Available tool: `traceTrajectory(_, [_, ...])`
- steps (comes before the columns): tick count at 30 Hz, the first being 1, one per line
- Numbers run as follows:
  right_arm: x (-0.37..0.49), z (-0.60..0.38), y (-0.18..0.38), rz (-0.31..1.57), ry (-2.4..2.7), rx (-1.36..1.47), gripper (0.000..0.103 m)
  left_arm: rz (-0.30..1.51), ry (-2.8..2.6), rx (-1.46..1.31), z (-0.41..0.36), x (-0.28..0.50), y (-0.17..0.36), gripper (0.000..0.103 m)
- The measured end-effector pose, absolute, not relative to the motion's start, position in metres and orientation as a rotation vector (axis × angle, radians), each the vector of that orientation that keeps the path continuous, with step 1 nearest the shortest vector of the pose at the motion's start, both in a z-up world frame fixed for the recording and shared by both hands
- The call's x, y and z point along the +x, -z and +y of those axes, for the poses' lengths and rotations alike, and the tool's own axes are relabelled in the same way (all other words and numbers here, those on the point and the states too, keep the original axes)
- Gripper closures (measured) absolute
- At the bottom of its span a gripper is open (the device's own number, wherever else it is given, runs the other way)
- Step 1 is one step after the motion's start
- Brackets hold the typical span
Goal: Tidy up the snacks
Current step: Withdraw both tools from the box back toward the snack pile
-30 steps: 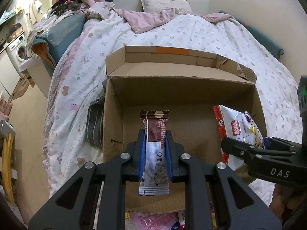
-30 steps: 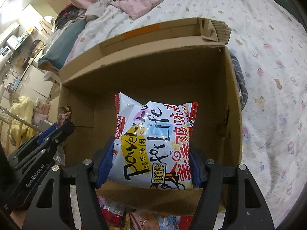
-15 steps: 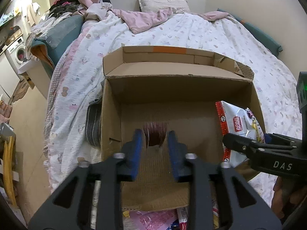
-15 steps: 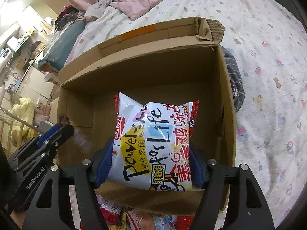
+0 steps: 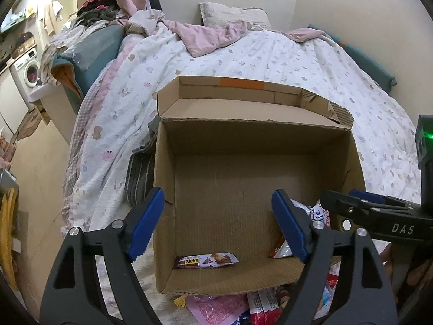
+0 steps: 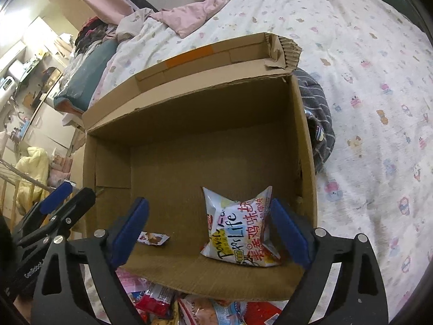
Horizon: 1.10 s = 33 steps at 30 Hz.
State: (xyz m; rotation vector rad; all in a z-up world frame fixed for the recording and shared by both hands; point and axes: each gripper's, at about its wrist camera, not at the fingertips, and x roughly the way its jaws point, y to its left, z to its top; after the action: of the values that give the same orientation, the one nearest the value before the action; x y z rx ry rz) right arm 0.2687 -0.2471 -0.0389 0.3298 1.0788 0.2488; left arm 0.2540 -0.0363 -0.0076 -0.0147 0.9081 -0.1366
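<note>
An open cardboard box (image 5: 243, 140) (image 6: 189, 103) stands on the bed. A brown chocolate bar (image 5: 206, 260) (image 6: 153, 238) lies flat on the box floor near the front left corner. A white puffed snack bag (image 6: 239, 233) (image 5: 303, 233) rests on the floor at the front right. My left gripper (image 5: 217, 222) hangs above the front of the box, jaws opening, nothing between them. My right gripper (image 6: 209, 231) hangs over the bag, jaws opening, the pads apart from the bag. Each gripper shows at the edge of the other's view.
Several loose snack packets (image 6: 194, 308) (image 5: 257, 308) lie in front of the box's near wall. A striped grey cloth (image 6: 316, 119) sits by the box's right side. A pink blanket (image 5: 211, 32) and pillow (image 5: 232, 16) lie at the bed's far end; a washing machine (image 5: 29, 70) stands at far left.
The left gripper opened and the chocolate bar dropped to the box floor. The right gripper opened wider and the white bag fell to the floor.
</note>
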Motion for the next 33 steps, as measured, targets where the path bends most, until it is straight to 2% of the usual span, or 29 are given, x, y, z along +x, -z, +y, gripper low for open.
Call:
traceTrajectory(9, [0.265, -0.247, 0.031, 1.062, -0.267, 0.353, 0.010, 0.894, 0.124, -0.009, -0.035, 0.246, 0.004, 0.024])
traceTrajectory(22, [0.223, -0.257, 0.006, 1.009, -0.270, 0.393, 0.010, 0.873, 0.120, -0.006, -0.026, 0.196, -0.022, 0.024])
traceTrajectory(33, [0.184, -0.270, -0.004, 0.983, -0.260, 0.342, 0.010, 0.890, 0.060, -0.038, -0.002, 0.154, -0.022, 0.024])
